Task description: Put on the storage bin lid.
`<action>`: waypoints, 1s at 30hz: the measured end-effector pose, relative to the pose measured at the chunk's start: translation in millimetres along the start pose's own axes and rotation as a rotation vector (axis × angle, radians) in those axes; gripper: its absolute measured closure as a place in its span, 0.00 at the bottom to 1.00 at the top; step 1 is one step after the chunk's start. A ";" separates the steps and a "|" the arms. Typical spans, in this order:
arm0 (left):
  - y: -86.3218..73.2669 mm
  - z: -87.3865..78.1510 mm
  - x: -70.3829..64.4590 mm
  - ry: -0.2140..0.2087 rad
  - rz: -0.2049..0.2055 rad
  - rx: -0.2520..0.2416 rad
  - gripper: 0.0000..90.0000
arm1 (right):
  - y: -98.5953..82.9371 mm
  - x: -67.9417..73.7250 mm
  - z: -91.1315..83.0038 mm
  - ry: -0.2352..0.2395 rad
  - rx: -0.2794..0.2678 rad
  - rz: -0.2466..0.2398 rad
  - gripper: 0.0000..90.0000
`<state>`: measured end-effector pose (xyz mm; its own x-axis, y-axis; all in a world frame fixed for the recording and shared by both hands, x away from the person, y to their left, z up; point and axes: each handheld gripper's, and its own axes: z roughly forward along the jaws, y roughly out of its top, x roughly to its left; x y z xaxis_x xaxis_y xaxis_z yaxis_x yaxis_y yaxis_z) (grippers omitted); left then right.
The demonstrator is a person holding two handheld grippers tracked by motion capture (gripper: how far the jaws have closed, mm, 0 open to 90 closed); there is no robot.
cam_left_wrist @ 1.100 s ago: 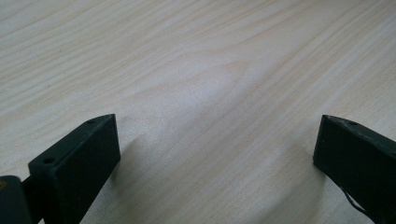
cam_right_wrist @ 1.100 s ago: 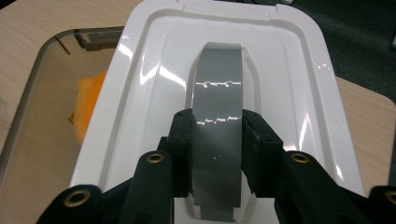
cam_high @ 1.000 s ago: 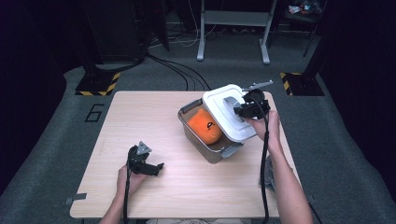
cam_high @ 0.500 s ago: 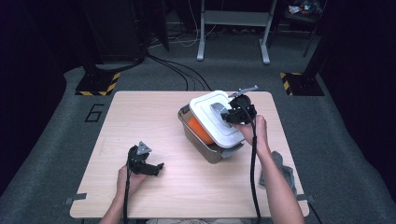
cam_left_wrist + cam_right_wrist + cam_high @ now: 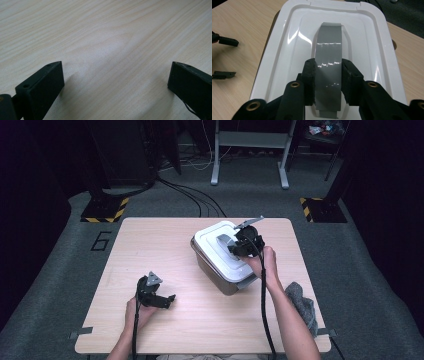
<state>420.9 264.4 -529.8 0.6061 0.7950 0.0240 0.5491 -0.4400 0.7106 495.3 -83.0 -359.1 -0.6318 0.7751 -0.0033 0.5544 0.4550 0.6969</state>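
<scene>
The white lid (image 5: 223, 250) sits on top of the grey container (image 5: 215, 272), on the right half of the wooden table (image 5: 165, 245). In the high view its long axis runs on a diagonal, from the far left corner toward the near right, following the container beneath it. A grey handle strap (image 5: 329, 67) runs down the middle of the lid along that same axis; in the right gripper view it points straight away from the camera.

The right gripper (image 5: 327, 75) comes in from the lid's near right end, and its 2 jaws stand on either side of the strap, 1 against each edge, closed to a narrow gap on it. Whether the lid is fully seated on the container is hard to judge from these angles.

The left gripper (image 5: 161, 301) rests low on the table's near left part, well apart from the container. Its 2 jaws stand wide, with bare wood between them.

A grey cloth (image 5: 301, 304) lies at the table's near right edge, beside the right forearm.
</scene>
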 end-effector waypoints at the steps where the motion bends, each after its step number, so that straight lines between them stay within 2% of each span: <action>1: 0.0 0.0 0.0 0.000 0.000 0.000 0.00 | 0.1 1.8 0.7 0.002 -0.001 0.001 0.74; 6: 0.0 -0.1 0.0 0.001 0.001 0.001 0.00 | 0.4 9.2 5.2 -0.011 -0.009 -0.016 0.74; 10: 0.0 -0.1 -0.1 0.001 0.001 0.001 0.00 | -0.7 12.6 6.8 -0.002 -0.001 -0.016 0.74; 13: 0.0 -0.1 -0.1 0.001 0.000 0.000 0.00 | -3.0 13.7 6.1 -0.006 -0.006 -0.013 0.74; 14: 0.0 -0.1 -0.1 0.001 0.001 0.000 0.00 | -3.7 13.4 6.6 -0.006 -0.014 -0.025 0.74; 15: 0.0 0.0 -0.1 0.000 0.000 0.000 0.00 | -4.6 14.8 6.4 -0.008 -0.013 -0.015 0.74; 19: 0.0 0.0 0.0 0.000 0.000 0.000 0.00 | -5.9 17.1 8.6 -0.019 -0.018 -0.051 0.73; 24: 0.0 0.0 0.0 -0.001 0.000 0.000 0.00 | -7.0 16.8 8.9 -0.020 -0.026 -0.050 0.73; 26: 0.0 0.1 0.1 -0.001 -0.001 0.000 0.00 | -7.8 15.6 8.0 -0.016 -0.040 -0.053 0.69; 27: 0.0 0.0 0.1 -0.001 0.000 0.000 0.00 | -8.2 14.6 6.8 -0.017 -0.044 -0.057 0.63; 29: 0.0 0.0 0.1 -0.001 0.000 0.000 0.00 | -8.4 13.2 4.1 -0.018 -0.052 -0.032 0.55; 30: 0.0 0.1 0.1 -0.001 0.000 0.000 0.00 | -8.6 11.0 2.5 -0.022 -0.051 -0.041 0.49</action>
<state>421.0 264.5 -529.9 0.6063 0.7949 0.0231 0.5492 -0.4395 0.7108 485.0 -77.3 -366.9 -0.6413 0.7658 -0.0484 0.4994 0.4644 0.7314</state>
